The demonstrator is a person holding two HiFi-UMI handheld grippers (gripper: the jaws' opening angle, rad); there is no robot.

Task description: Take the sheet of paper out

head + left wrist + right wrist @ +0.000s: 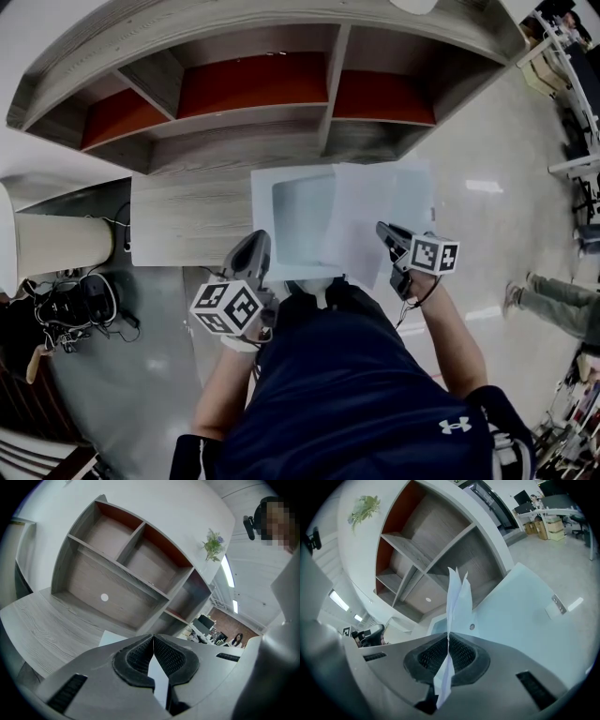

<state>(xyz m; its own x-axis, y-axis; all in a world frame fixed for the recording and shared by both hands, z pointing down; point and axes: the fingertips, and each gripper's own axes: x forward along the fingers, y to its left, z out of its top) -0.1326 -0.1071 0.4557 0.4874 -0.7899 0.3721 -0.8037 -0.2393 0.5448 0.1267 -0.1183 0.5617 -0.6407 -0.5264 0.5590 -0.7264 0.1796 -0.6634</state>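
A pale blue plastic folder (298,223) lies on the wooden desk (187,220) in front of me. My left gripper (253,246) is shut on the folder's near edge; in the left gripper view the pads (140,656) meet with a pale strip of the folder (157,679) between them. My right gripper (382,231) is shut on a white sheet of paper (384,202), which is lifted over the folder's right half. The right gripper view has the sheet (457,597) edge-on, rising out of the shut gripper (449,640) above the folder (520,616).
A curved wooden shelf unit (253,94) with red-backed compartments stands behind the desk. A pale cylinder (56,242) and tangled cables (70,309) are at the left. A person's legs (553,300) show on the floor at the right.
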